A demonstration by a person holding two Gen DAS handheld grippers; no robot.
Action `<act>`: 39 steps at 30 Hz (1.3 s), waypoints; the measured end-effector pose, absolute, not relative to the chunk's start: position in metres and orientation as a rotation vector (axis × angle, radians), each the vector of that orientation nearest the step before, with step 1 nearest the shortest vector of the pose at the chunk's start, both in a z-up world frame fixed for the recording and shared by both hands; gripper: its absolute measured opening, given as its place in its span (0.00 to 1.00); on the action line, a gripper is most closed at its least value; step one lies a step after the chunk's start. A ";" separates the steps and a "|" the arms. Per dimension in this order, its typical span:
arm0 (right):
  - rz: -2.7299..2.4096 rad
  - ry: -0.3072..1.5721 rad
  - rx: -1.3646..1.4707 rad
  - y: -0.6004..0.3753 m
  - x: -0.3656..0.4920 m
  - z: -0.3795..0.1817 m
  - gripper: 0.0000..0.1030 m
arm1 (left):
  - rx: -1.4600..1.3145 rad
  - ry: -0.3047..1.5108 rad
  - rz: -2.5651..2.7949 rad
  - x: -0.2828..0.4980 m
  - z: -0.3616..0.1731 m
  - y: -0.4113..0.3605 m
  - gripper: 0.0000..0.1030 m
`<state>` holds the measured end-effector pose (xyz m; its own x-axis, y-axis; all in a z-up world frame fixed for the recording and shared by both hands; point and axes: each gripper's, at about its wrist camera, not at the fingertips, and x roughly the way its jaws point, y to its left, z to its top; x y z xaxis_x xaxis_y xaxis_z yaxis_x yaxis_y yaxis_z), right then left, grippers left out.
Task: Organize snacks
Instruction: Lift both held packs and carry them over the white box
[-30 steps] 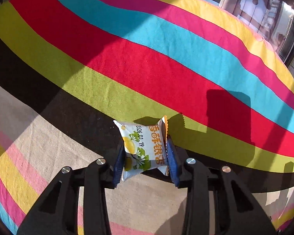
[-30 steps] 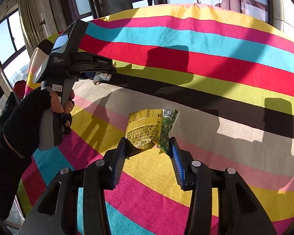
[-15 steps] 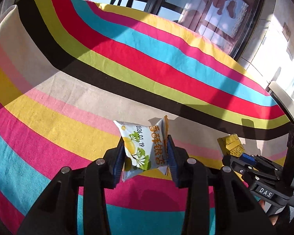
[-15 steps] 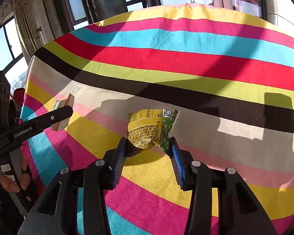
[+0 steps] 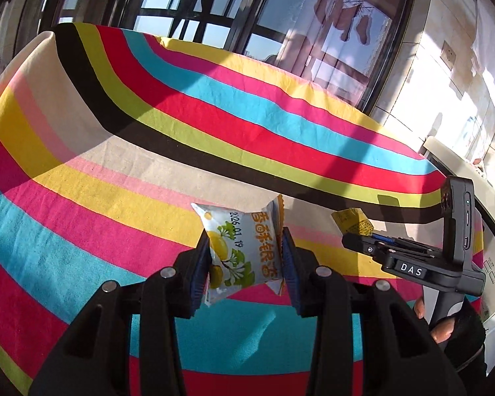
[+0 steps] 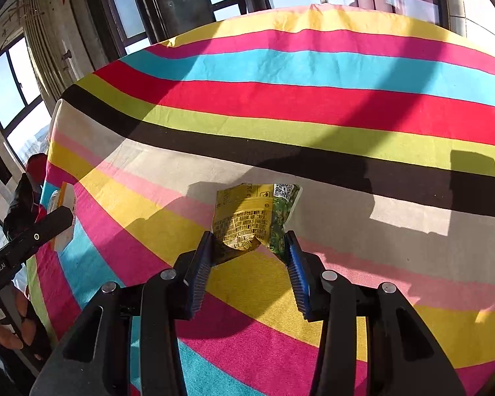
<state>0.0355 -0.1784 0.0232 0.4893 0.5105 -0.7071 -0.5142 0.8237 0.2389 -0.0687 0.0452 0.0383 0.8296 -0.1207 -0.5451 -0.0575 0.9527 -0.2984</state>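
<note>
The striped cloth (image 6: 313, 99) lies bare ahead (wide open); only the other tool (image 5: 356, 242) crowds the right.

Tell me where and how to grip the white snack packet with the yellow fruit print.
Grip the white puffy foil packet across its two crimped side seams, coming in from its bottom end, as the left gripper does: the flat sealed edges give the fingers firm purchase without crushing the cushioned middle.
</note>
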 end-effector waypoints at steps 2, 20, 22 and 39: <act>0.623 0.856 0.014 -0.181 0.027 0.026 0.42 | -0.273 0.581 -0.031 -0.080 0.042 0.044 0.40; 0.721 0.820 -0.045 -0.141 -0.072 0.032 0.42 | -0.199 0.528 0.000 -0.159 0.037 0.079 0.43; 0.723 0.811 -0.082 -0.132 -0.079 0.033 0.42 | -0.201 0.529 0.009 -0.167 0.034 0.084 0.43; 0.970 0.839 -0.204 -0.042 -0.137 0.034 0.42 | -0.230 0.523 0.188 -0.245 0.018 0.143 0.45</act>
<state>-0.1369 -0.0424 0.0337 0.2865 0.6453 -0.7081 -0.7940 0.5736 0.2015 -0.2446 0.1427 0.0184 0.8500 0.1181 -0.5133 -0.2348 0.9573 -0.1685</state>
